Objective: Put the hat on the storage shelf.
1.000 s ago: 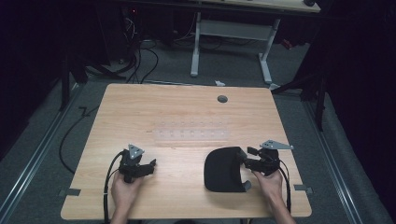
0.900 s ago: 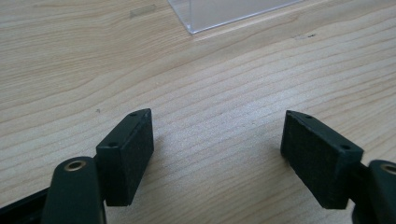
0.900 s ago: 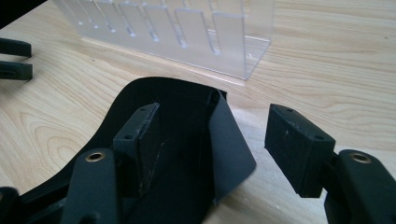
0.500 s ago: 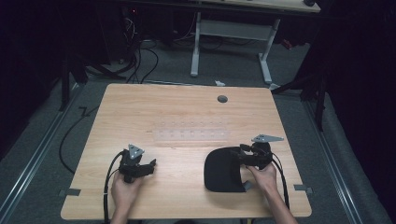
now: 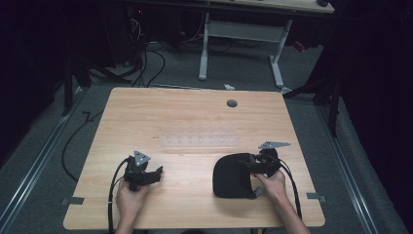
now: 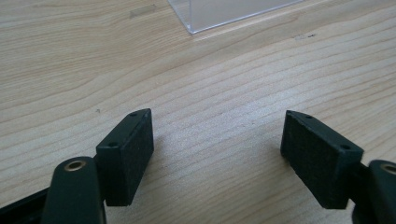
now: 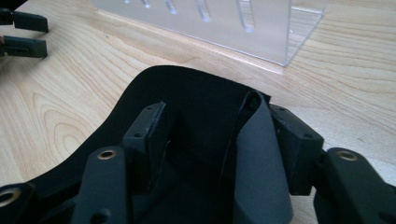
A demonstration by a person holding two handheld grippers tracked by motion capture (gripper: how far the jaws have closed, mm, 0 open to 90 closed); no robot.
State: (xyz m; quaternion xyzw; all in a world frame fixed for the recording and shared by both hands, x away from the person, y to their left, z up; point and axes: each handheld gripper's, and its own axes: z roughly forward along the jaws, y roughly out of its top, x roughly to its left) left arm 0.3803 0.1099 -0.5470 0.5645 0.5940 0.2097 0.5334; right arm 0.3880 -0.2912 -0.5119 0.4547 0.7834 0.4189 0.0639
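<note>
Pad (image 5: 233, 175) lies under my right tool (image 5: 257, 167), jaws apart astride its raised edge. Left tool (image 5: 157, 172) gapes empty, well apart; rack (image 5: 199, 141) is beyond

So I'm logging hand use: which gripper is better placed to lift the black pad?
Right. The right gripper already has an edge of the black pad curling between its jaws, while the left gripper rests open on bare table, apart from it.
</note>
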